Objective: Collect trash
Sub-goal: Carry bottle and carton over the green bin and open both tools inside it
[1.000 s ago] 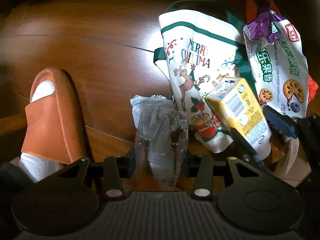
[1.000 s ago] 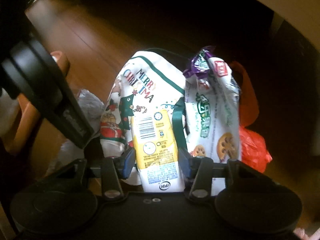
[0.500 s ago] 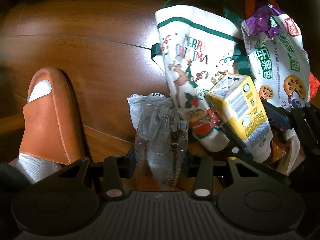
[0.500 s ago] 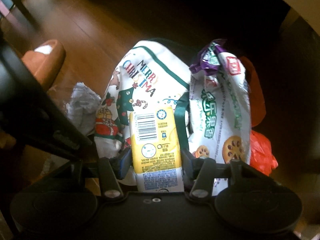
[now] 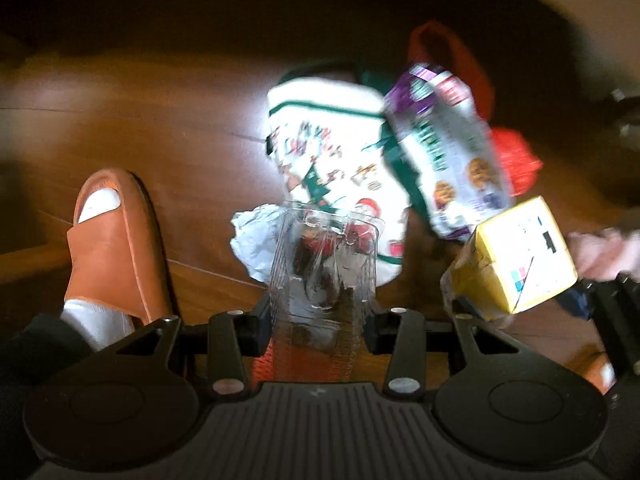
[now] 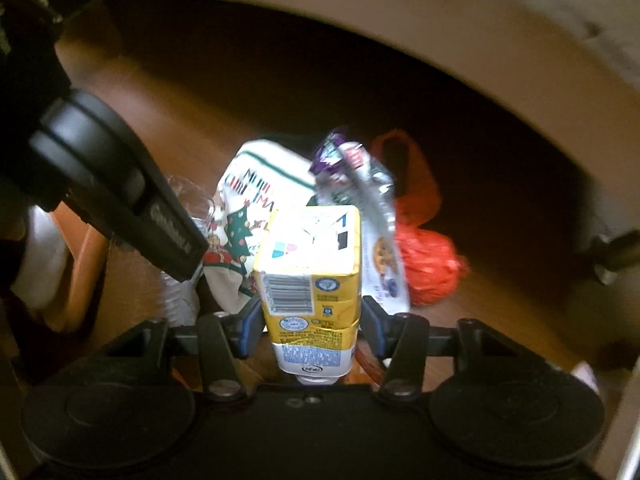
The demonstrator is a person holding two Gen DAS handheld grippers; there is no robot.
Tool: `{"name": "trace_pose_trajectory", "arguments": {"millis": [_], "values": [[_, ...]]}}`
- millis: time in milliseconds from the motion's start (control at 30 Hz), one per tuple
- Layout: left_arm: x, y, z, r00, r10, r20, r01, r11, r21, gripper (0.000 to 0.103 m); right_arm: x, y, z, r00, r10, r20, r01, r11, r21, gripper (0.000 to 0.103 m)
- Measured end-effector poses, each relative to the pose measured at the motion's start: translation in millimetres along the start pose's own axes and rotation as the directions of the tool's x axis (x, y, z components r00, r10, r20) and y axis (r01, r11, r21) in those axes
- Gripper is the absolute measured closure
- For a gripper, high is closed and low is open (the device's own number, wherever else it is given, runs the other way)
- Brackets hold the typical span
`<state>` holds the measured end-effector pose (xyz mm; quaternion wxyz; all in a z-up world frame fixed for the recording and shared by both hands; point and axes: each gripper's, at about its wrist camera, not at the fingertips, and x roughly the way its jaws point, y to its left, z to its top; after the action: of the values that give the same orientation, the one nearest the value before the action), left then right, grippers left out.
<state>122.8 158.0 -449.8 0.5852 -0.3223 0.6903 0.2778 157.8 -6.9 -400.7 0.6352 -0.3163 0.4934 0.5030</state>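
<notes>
At the bottom centre of the left wrist view we see the left gripper (image 5: 320, 320) clamped on a crushed clear plastic bottle (image 5: 324, 272). In the right wrist view the right gripper (image 6: 310, 324) pinches a yellow carton (image 6: 310, 272) between its 2 fingers. Beyond both, higher in frame, a Christmas bag (image 5: 340, 152) and snack packet (image 5: 452, 152) lie on the wooden floor (image 5: 160, 120).

Left gripper (image 5: 320, 316), jaws closed on a crumpled clear plastic bottle (image 5: 324, 276) above the wooden floor (image 5: 160, 128). At twelve o'clock lay a Christmas-print tote bag (image 5: 340, 148), with a white snack packet (image 5: 452, 152) and red plastic bag (image 5: 512, 156) toward two o'clock. A yellow drink carton (image 5: 520, 256) sat at three o'clock, an orange slipper (image 5: 116, 248) at nine o'clock.
</notes>
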Motion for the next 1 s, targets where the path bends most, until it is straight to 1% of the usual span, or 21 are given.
{"name": "trace_pose_trajectory", "arguments": {"millis": [67, 200, 300, 367, 533, 667, 767, 900, 1000], "values": [[-19.6, -5.1, -4.7, 0.999, -0.016, 0.038, 0.015, 1.0, 0.027, 0.061, -19.1, -2.2, 0.3, 1.0, -0.021, 0.02, 0.02, 0.999, 0.028, 0.053], [-59.6, -17.2, -16.9, 0.993, -0.043, 0.112, 0.032, 0.995, 0.096, 0.061, -71.5, -8.5, -0.9, 0.996, -0.058, 0.069, 0.052, 0.994, 0.093, 0.053], [-90.3, -23.2, -27.6, 0.985, -0.08, 0.15, 0.063, 0.992, 0.113, 0.061, -115.0, -12.2, -4.8, 0.989, -0.095, 0.115, 0.078, 0.987, 0.143, 0.053], [-113.3, -28.1, -36.1, 0.977, -0.114, 0.181, 0.091, 0.987, 0.129, 0.061, -144.2, -16.0, -7.8, 0.982, -0.116, 0.147, 0.088, 0.98, 0.18, 0.053], [-168.3, -44.2, -59.6, 0.955, -0.168, 0.246, 0.127, 0.976, 0.176, 0.061, -213.4, -22.3, -18.8, 0.96, -0.174, 0.219, 0.118, 0.962, 0.248, 0.053], [-211.9, -63.9, -76.3, 0.928, -0.219, 0.3, 0.152, 0.961, 0.231, 0.061, -262.4, -36.6, -33.2, 0.94, -0.213, 0.267, 0.131, 0.947, 0.293, 0.053], [-244.7, -84.7, -90.1, 0.902, -0.272, 0.335, 0.175, 0.94, 0.293, 0.061, -297.8, -51.6, -40.1, 0.927, -0.225, 0.301, 0.125, 0.94, 0.317, 0.053], [-291.6, -118.5, -109.4, 0.855, -0.343, 0.389, 0.182, 0.901, 0.394, 0.061, -341.9, -68.8, -55.0, 0.897, -0.278, 0.345, 0.16, 0.93, 0.331, 0.053], [-321.8, -146.6, -118.4, 0.823, -0.39, 0.414, 0.186, 0.872, 0.453, 0.061, -369.9, -85.2, -62.7, 0.876, -0.316, 0.365, 0.177, 0.913, 0.366, 0.053]]}}
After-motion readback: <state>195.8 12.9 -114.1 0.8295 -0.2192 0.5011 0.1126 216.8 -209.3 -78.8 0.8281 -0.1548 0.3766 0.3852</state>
